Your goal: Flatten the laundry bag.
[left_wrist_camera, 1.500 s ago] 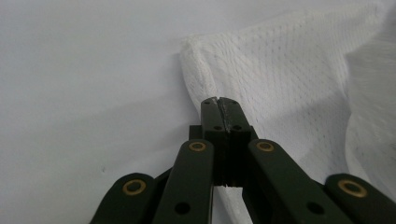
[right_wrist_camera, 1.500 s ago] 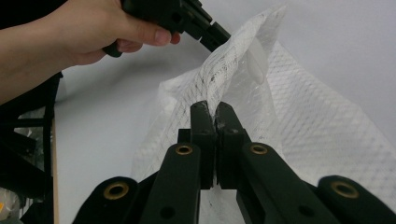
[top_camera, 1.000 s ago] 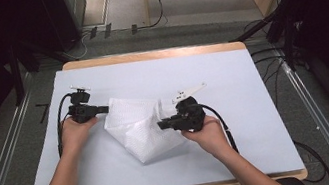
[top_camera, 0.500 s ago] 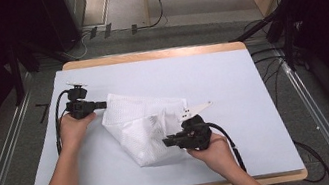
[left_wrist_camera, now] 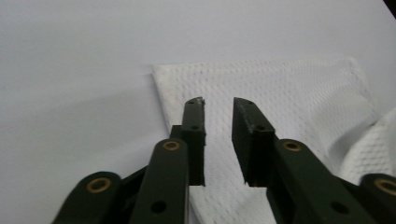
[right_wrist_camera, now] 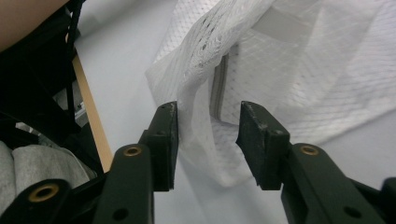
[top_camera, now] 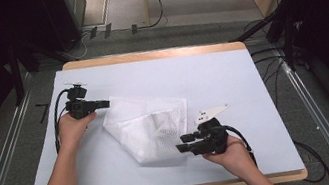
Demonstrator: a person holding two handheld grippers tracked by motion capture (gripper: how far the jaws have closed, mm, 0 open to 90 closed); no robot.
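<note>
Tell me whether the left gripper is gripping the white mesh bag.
Apart. In the left gripper view, the left gripper stands open above the white mesh bag, nothing pinched.

White mesh bag lies crumpled near the middle of the table, on a pale sheet. Left tongs sit at the bag's upper left corner, jaws just opened, pointing right. Right tongs sit at the bag's lower right corner, jaws just opened, pointing left. A hand grips the left tool; cables trail from both.
</note>
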